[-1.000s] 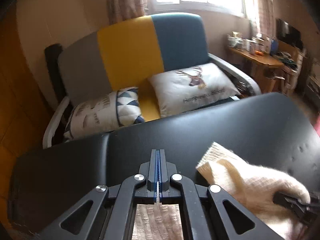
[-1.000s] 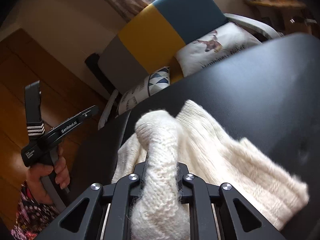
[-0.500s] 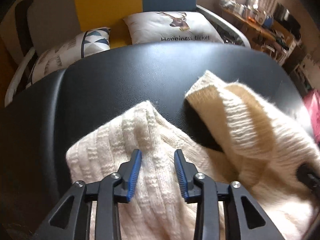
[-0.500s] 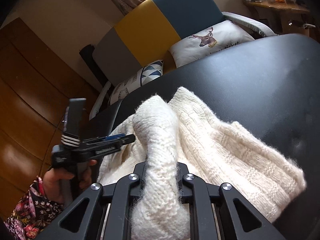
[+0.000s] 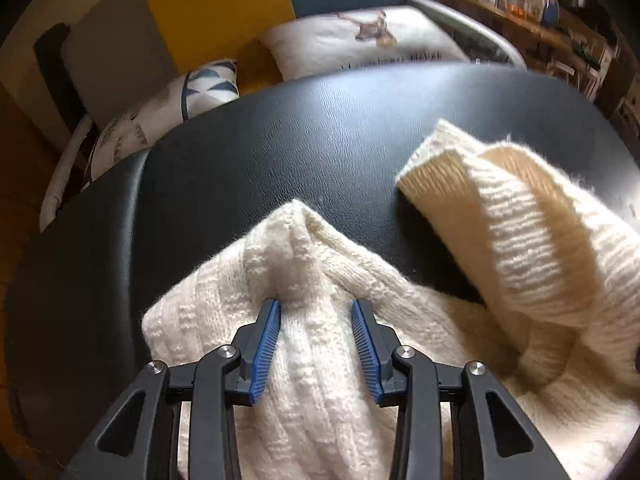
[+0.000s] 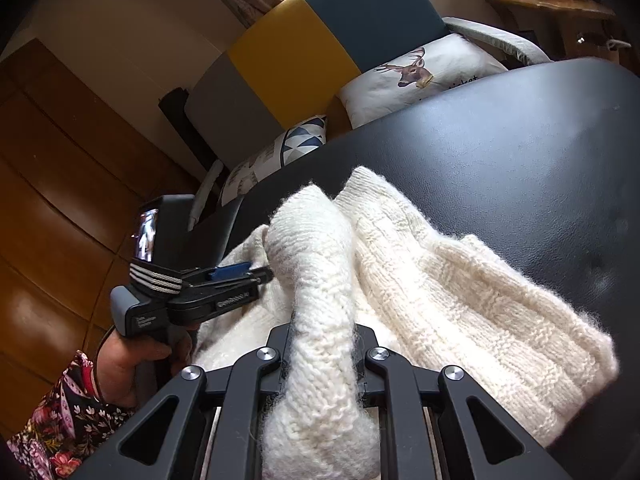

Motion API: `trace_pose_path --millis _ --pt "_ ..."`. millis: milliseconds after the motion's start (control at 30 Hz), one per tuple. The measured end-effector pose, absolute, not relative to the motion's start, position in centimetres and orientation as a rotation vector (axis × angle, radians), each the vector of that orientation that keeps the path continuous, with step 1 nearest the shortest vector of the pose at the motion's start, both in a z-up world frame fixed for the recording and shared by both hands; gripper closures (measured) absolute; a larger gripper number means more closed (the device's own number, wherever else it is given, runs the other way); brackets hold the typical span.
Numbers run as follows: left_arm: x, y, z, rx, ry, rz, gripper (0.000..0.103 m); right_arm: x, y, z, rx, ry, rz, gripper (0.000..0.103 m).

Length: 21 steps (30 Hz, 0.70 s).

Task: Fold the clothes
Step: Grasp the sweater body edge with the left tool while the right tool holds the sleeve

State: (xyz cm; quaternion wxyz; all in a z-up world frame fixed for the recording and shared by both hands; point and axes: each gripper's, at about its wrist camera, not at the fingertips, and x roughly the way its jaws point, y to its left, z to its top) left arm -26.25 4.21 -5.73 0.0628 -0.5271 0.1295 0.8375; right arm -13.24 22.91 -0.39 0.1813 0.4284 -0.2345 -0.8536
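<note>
Bench (image 5: pixel 320 128) first, black and padded, with the cream sweater (image 6: pixel 460 280) heaped on its near half. Left hand-held gripper (image 5: pixel 316 344) has its blue pads spread wide either side of a raised ridge of knit, not yet pinching. Right hand-held gripper (image 6: pixel 322 356) is clamped on a thick roll of sleeve. Best close the left deep on that ridge, then lift both evenly.

Your left tool (image 5: pixel 316 320) has its blue-padded jaws spread apart, straddling a raised ridge of the cream knit sweater (image 5: pixel 304 360) on the black counter (image 5: pixel 300 140). To the right of that ridge, a ribbed sleeve (image 5: pixel 500 216) arches up. Beyond the counter sits a deer-print pillow (image 5: pixel 360 44).
</note>
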Motion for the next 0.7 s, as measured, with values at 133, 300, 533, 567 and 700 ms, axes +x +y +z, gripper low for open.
trace_pose_path --millis 133,300,533,567,700 --pt "-24.5 3.5 -5.2 -1.529 0.430 2.582 0.097 -14.4 22.6 -0.2 1.256 -0.532 -2.403 0.059" --pt "-23.2 1.1 -2.1 -1.452 0.179 2.600 0.098 -17.6 20.5 1.3 1.321 -0.162 -2.433 0.044" --pt "-22.2 -2.5 2.5 -1.312 0.007 2.680 0.098 -20.9 19.8 1.9 1.344 -0.030 -2.415 0.091" --pt "-22.3 -3.2 3.1 -1.282 -0.027 2.697 0.098 -20.8 20.4 2.9 1.300 -0.084 -2.442 0.091" --pt "-22.5 -4.7 7.0 -1.134 -0.110 2.762 0.098 -20.2 21.8 7.6 1.106 -0.178 -2.571 0.091"
